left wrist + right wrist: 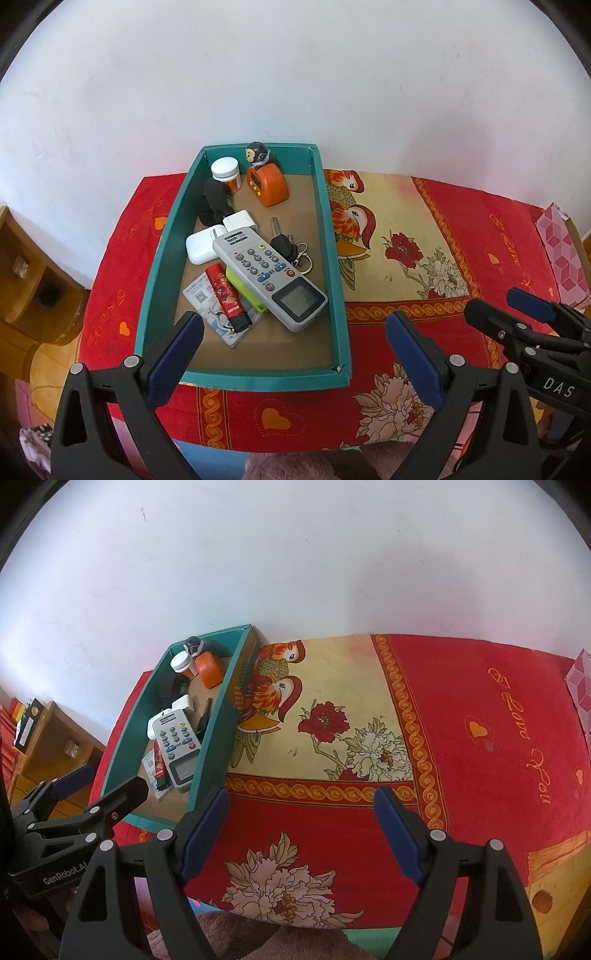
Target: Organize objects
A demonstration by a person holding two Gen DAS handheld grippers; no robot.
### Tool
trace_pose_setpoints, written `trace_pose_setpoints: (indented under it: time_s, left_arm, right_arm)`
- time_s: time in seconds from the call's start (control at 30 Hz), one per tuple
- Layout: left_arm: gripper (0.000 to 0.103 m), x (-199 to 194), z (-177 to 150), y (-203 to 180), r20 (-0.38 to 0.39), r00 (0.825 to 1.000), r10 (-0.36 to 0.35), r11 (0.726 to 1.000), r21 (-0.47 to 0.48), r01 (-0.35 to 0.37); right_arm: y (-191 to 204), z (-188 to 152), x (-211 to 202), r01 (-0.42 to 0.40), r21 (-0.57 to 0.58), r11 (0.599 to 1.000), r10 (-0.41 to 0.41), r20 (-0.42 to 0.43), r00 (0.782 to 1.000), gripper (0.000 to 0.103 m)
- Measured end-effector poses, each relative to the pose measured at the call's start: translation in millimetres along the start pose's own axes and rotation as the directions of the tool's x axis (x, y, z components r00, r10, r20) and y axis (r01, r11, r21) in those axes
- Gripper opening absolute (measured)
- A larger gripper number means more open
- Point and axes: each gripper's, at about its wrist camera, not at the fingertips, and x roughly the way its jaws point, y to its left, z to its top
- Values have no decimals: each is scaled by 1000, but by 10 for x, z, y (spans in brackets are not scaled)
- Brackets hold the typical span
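On the desk draped in a red flowered cloth (pixel 461 686), every small object, the grey remote control (pixel 271 277) among them, was gathered inside the teal cardboard box (pixel 157 266), so both the left hand-held gripper (pixel 295 354) and the right hand-held gripper (pixel 301 830) were held wide and empty.

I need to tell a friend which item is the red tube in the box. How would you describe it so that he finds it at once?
Look in the teal box on the red cloth, at the end nearest the grippers. Left of the long grey remote lies the red tube, on top of a printed card. It is the only red item in the box, and it has a black cap.
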Motion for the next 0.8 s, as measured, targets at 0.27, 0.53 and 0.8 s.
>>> trace_pose_setpoints:
  time_s: [0.27, 0.53, 0.8]
  left_arm:
    - [101, 1, -5, 2, -2, 1000, 0, 1000, 1, 0]
    - [101, -5, -20, 14, -3, 1000, -1, 1000, 3, 1]
    - [101, 3, -48, 52, -18, 1000, 10, 1000, -4, -10]
  right_arm:
    - [2, 3, 6, 4, 2, 1000, -4, -2, 1000, 82]
    - [28, -23, 6, 5, -4, 1000, -5, -1, 1000, 82]
    - [53, -33, -7, 5, -4, 1000, -5, -1, 1000, 82]
